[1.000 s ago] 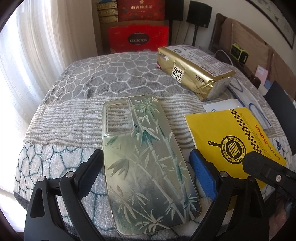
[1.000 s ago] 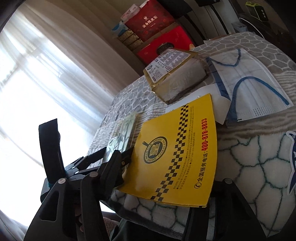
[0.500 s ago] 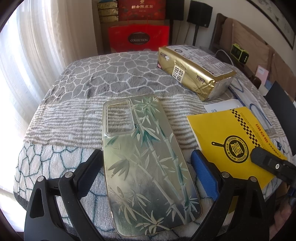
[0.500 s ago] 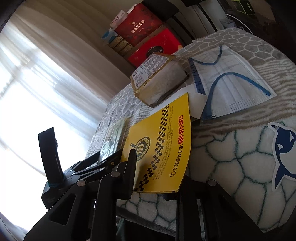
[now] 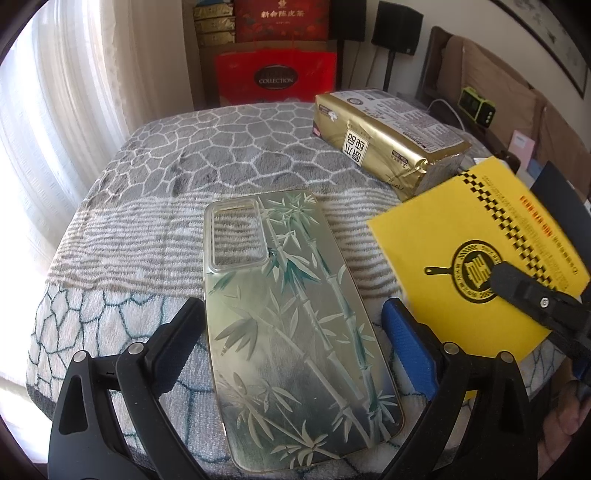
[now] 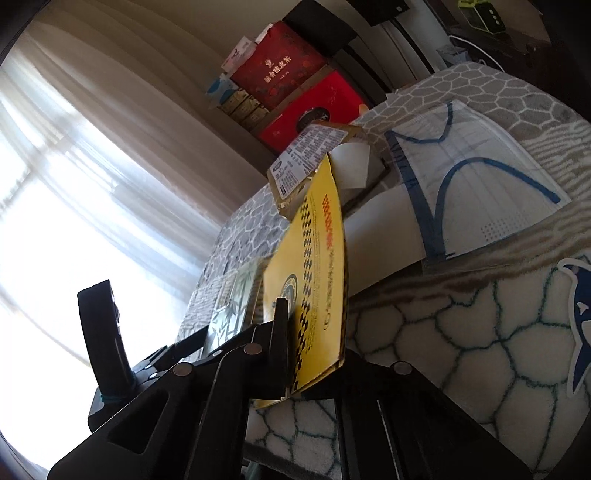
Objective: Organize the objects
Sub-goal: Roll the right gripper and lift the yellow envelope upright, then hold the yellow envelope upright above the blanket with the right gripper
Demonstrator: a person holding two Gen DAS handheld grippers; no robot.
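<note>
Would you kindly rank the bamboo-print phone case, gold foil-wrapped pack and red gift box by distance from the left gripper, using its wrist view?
1. Bamboo-print phone case: between the left gripper fingers.
2. Gold foil-wrapped pack: farther, right.
3. Red gift box: beyond the blanket, centre.

A sheer white curtain (image 5: pixel 74 110) covers a bright window on the left. Behind the bed, a red gift bag (image 5: pixel 275 79) marked "COLLECTION" stands on the floor, with a dark red box (image 5: pixel 281 18) stacked above it. Two black speakers (image 5: pixel 397 23) stand to the right. Farther right sits a small green device (image 5: pixel 476 105) beside a white cable (image 5: pixel 445 107).
</note>
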